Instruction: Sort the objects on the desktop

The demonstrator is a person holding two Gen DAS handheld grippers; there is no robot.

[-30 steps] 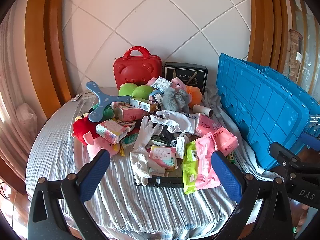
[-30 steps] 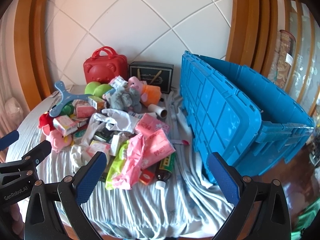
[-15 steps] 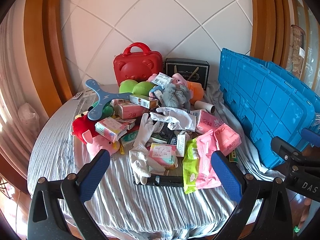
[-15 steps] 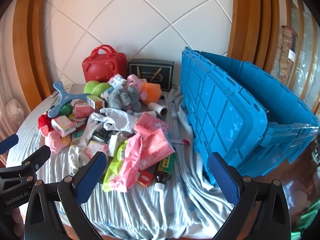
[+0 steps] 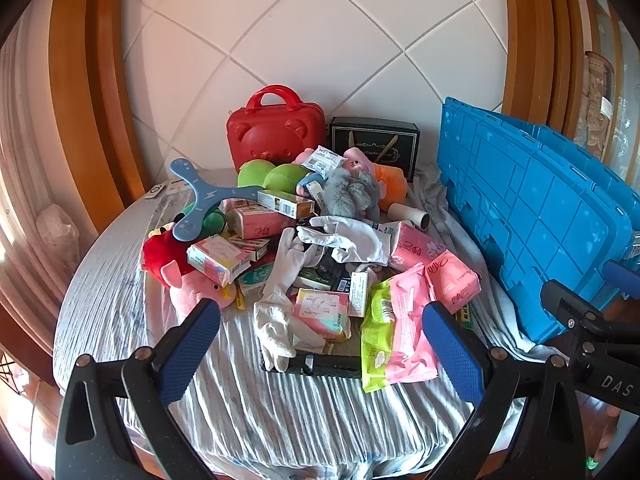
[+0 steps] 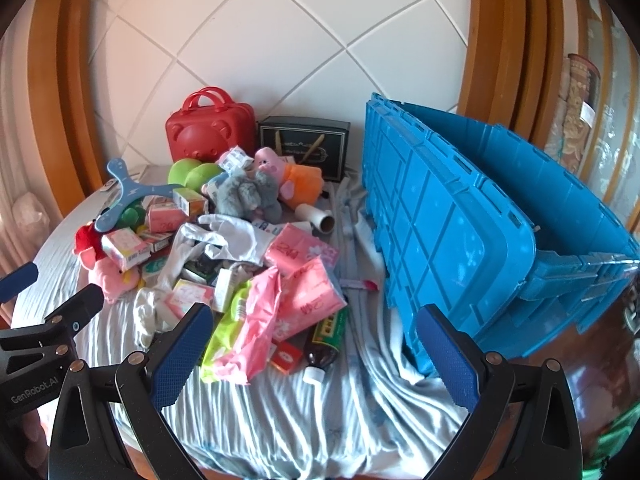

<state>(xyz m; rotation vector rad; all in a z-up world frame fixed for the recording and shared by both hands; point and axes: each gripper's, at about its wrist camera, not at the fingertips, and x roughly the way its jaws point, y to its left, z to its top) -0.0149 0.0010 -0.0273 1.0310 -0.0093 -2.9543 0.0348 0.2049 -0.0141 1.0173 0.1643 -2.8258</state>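
The left gripper and the right gripper both hover with jaws spread wide and nothing between them, low in their frames above the near edge of the cloth-covered table. The pile of desktop objects fills the middle of the left wrist view, reaching from the red bear-faced case and the black box against the tiled wall down to a green-and-pink packet near the front. Bare striped cloth lies along the bottom of both frames and at the left of the pile. In the right wrist view the blue crate fills the right half, with a narrow strip of rumpled cloth between it and a brown bottle.
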